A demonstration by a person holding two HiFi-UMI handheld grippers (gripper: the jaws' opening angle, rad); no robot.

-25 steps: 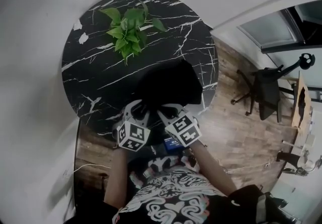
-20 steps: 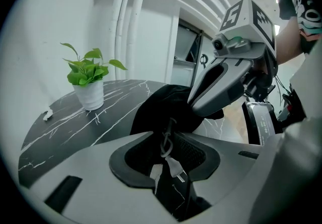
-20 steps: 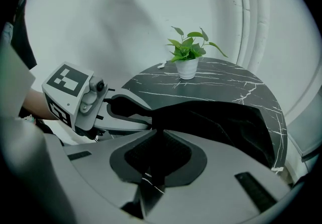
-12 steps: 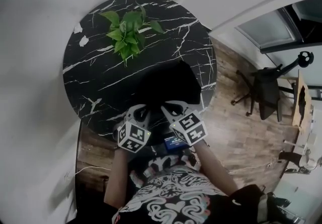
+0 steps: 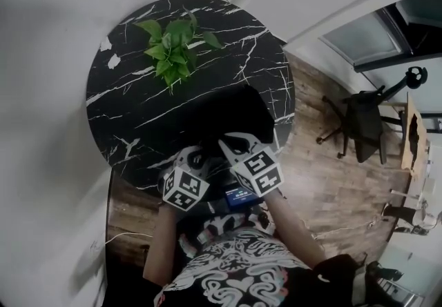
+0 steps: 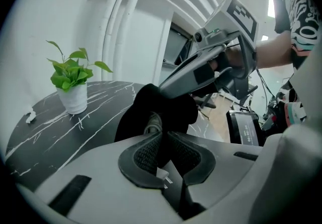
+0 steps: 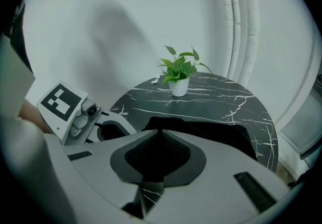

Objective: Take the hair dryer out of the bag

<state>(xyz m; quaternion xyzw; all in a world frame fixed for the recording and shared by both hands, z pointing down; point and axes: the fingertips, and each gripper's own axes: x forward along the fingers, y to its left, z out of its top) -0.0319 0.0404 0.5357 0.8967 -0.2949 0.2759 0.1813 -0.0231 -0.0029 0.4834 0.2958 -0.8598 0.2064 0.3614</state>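
Clamping the black bag (image 5: 231, 114), left gripper (image 6: 163, 140) and right gripper (image 7: 160, 136) each apparently pinch its fabric.

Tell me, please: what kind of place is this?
Probably an office or studio room: a round, black, marble-look table with a plant on it, a wood floor, and a swivel chair at the right.

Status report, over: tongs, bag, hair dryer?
Left tongs shut on bag edge. Right tongs shut on bag. Grey thing in its opening, perhaps hair dryer. Way clear; plant stands apart.
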